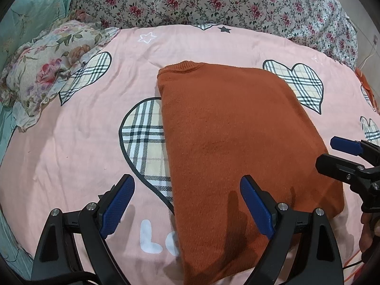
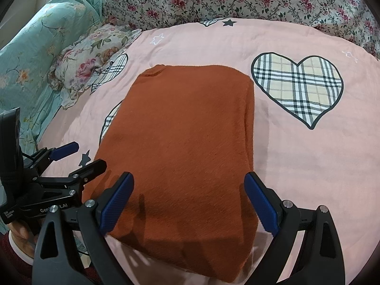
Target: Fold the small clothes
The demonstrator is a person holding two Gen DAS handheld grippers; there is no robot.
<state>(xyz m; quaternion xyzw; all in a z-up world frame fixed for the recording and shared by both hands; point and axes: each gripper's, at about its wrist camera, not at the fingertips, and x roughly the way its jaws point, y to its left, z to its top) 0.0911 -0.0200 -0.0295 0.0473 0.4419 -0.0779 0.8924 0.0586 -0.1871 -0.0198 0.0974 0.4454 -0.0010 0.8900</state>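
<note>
A rust-orange knit sweater (image 1: pixel 237 147) lies folded into a long rectangle on the pink bed sheet (image 1: pixel 71 142), neckline at the far end. It also shows in the right wrist view (image 2: pixel 185 147). My left gripper (image 1: pixel 187 204) is open and empty, hovering over the sweater's near left edge. My right gripper (image 2: pixel 188 204) is open and empty, its jaws spread above the sweater's near end. The right gripper shows at the right edge of the left wrist view (image 1: pixel 342 156); the left gripper shows at the left of the right wrist view (image 2: pixel 80 156).
A floral pillow (image 1: pixel 47 71) lies at the far left. A rose-print quilt (image 1: pixel 213 0) is piled along the far side, with a teal quilt (image 2: pixel 35 47) to the left. The sheet has plaid hearts (image 2: pixel 299 87). Another orange cloth (image 1: pixel 365 85) peeks in at the right edge.
</note>
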